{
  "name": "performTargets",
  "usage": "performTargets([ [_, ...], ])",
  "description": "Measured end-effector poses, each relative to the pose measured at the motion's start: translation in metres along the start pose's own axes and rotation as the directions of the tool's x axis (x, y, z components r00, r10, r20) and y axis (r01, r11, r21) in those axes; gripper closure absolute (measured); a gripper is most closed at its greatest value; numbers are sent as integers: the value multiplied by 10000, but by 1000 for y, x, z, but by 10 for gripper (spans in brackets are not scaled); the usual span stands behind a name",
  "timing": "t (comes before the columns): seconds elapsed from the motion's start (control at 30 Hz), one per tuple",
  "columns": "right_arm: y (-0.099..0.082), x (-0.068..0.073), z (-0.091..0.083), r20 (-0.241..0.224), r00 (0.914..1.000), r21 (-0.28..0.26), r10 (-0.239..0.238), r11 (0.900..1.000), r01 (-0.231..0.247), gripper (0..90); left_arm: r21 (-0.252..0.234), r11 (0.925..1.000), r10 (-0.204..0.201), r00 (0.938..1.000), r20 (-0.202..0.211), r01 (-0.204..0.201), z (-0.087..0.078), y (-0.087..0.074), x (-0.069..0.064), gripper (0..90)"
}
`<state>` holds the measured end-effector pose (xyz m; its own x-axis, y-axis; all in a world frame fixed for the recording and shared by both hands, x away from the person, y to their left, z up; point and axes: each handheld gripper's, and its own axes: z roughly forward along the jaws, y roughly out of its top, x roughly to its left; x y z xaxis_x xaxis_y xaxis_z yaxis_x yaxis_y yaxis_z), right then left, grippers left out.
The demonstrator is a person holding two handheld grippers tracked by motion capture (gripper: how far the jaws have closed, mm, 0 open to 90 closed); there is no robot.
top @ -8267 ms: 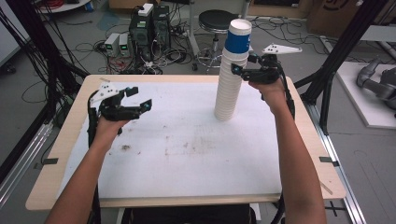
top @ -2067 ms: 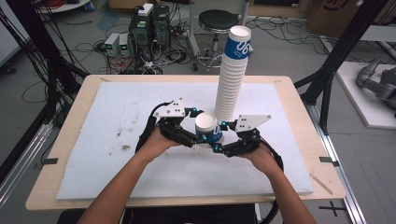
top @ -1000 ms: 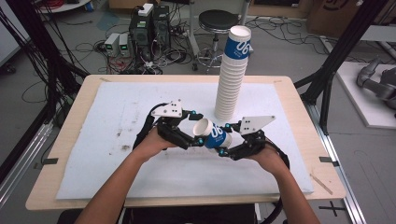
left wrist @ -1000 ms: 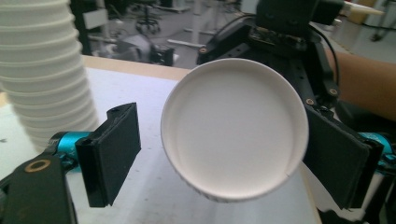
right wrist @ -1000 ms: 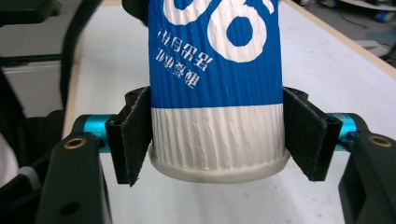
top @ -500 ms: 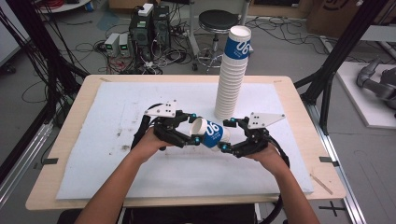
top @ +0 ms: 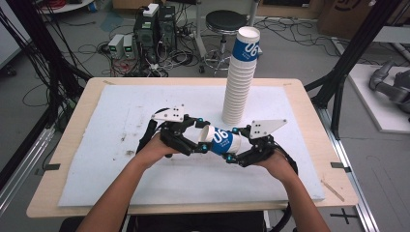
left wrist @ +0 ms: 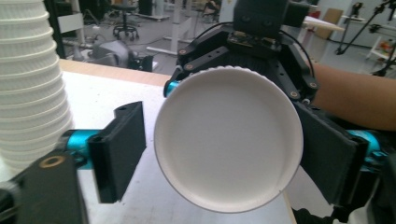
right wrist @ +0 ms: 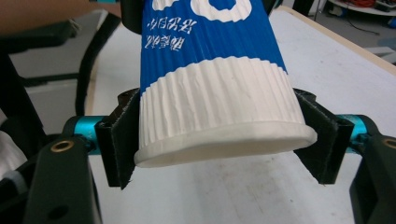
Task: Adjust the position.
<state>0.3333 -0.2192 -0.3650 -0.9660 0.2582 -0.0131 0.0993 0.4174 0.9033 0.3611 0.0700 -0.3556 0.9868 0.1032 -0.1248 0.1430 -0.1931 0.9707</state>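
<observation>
Near the middle of the high view, a paper cup [top: 223, 140] lies on its side in the air between the two grippers, just above the white foam mat [top: 116, 121]. The cup is ribbed, with a blue band and white print, and a rolled white rim.

The right gripper [right wrist: 219, 140] is closed on the cup: in the right gripper view its two black pads [right wrist: 122, 135] press on the white ribbed part on both sides, after its jaws have just been closing.

The left gripper [left wrist: 224, 154] has just been opening. In the left gripper view the round end of the cup sits between its flat black pads [left wrist: 122, 149], but the left pad stands clearly apart from it, so this gripper does not hold it.

A tall stack of cups [top: 240, 77] stands upright in the upper middle, on the mat, near the hands.
</observation>
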Motion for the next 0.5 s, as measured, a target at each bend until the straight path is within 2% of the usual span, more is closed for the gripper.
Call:
performTargets([
  [0.07, 2, 1, 1, 90, 9999, 302, -50, 9995, 47, 252, 204, 9998, 26, 10000, 22, -26, 0, -1, 0, 201],
  [0.1, 4, 2, 2, 43, 9998, 558, -179, 9983, 176, 252, 277, 9996, 65, 9999, 133, -69, 1, -1, 1, 212],
  [0.13, 4, 2, 2, 43, 9998, 558, -179, 9983, 176, 252, 295, 9995, 120, 9995, 304, -129, 1, -2, 0, 212],
  [0.17, 4, 3, 3, -19, 9998, 710, -209, 9973, 210, 252, 301, 9990, 318, 9983, 494, -333, 1, -2, 0, 294],
  [0.23, 4, 3, 3, -46, 9997, 762, -222, 9968, 225, 251, 309, 9989, 320, 9978, 583, -339, 1, -2, 0, 297],
  [0.33, 4, 3, 2, 20, 9998, 435, -181, 9989, 180, 195, 119, 9997, 210, 9973, 703, -219, 0, -3, 2, 299],
  [0.4, 4, 2, -1, -32, 9993, -179, 367, 9992, -367, 179, -251, 9997, 80, 9973, 733, -62, -2, -3, 2, 299],
  [0.5, 2, 0, -7, -318, 9935, -1301, 1092, 9851, -1125, 179, -879, 9961, -4, 9969, 782, 73, -6, -5, 2, 300],
])
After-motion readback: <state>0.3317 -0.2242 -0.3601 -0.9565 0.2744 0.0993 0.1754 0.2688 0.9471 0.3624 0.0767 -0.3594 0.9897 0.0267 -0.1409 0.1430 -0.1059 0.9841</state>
